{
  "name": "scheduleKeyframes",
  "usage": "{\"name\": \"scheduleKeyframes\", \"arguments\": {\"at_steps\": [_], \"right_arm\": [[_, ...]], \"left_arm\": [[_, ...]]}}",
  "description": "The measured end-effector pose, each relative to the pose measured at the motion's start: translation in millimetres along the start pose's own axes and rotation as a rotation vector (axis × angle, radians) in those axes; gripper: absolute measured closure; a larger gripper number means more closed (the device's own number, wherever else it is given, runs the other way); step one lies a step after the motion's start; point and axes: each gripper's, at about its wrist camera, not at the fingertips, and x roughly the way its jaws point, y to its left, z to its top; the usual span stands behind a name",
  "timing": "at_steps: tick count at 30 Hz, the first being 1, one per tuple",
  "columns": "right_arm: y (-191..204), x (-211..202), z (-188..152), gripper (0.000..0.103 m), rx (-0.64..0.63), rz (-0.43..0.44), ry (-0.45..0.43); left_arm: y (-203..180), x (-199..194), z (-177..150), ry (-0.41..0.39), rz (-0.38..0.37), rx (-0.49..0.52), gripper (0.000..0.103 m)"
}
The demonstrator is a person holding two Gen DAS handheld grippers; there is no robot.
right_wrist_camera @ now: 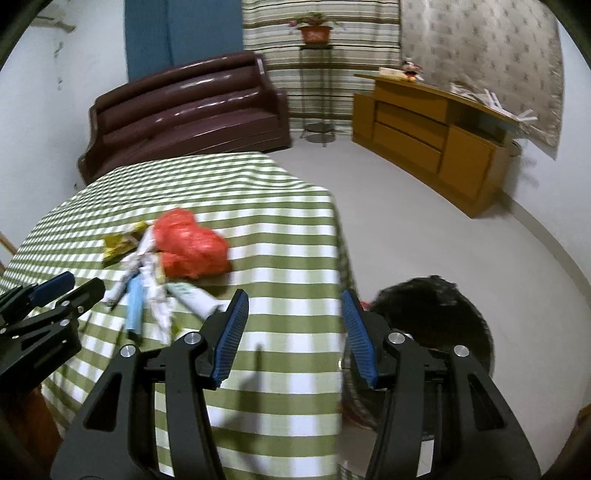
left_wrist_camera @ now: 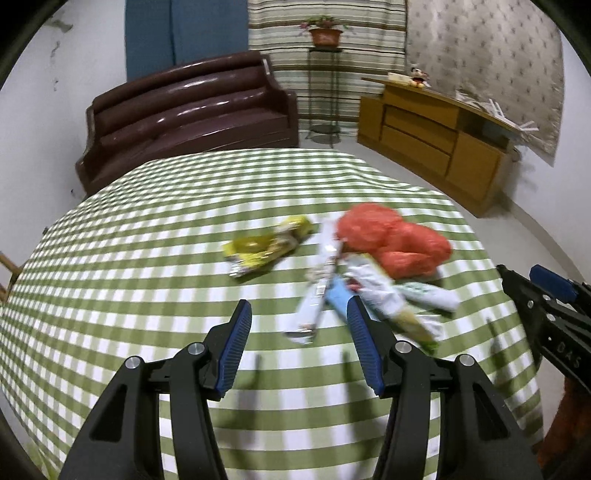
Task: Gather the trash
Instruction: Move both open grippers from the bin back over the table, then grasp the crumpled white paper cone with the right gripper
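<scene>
**Table inventory: 2 grippers, both wide open, nothing held**

Item 1. We record the left gripper [left_wrist_camera: 300, 314] with jaws spread wide and empty, hovering above the green-and-white checked tablecloth [left_wrist_camera: 122, 280]. A white wrapper [left_wrist_camera: 314, 302] lies just ahead, between the fingertips in the left wrist view.

Item 2. We record the right gripper [right_wrist_camera: 294, 303] likewise spread wide and empty, poised over the table's right edge.

Item 3. Trash, all loose on the cloth: a crumpled red plastic bag [left_wrist_camera: 391, 240]; touching it, a pile of white and pale blue wrappers [left_wrist_camera: 373, 291], blurred, so we cannot count them; a yellow wrapper [left_wrist_camera: 267, 245] set slightly apart to the left.

Item 4. Container: a dark round bin [right_wrist_camera: 436, 317] on the floor beside the table's right edge, below the right gripper. Its opening looks black; we cannot tell what it holds.

Item 5. Surroundings: brown sofa [left_wrist_camera: 192, 110], wooden cabinet [left_wrist_camera: 436, 136], potted plant [left_wrist_camera: 325, 31] on a stand.
</scene>
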Motion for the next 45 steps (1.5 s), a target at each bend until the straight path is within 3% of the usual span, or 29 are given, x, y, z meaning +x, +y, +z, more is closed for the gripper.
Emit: {"name": "scheduleKeyframes", "arguments": {"at_steps": [16,24,29,37,45], "right_arm": [[78,13,2,0.055,-0.153,0.090,0.051],[92,32,1,0.068,-0.185,0.091,0.107],[101,42,-1,0.070,-0.201,0.087,0.136],[104,40,-4,0.087,-0.196,0.102,0.131],[101,25,-1,0.088,-0.181,0.130,0.100]], "left_arm": [[62,-2,-14,0.023,0.072,-0.090,0.049],[77,-1,-18,0.032,0.070,-0.116,0.048],[81,2,-17,0.036,0.062,-0.123,0.048],[81,3,-16,0.037,0.052,-0.123,0.047],[70,3,-12,0.034,0.034,-0.103,0.047]]}}
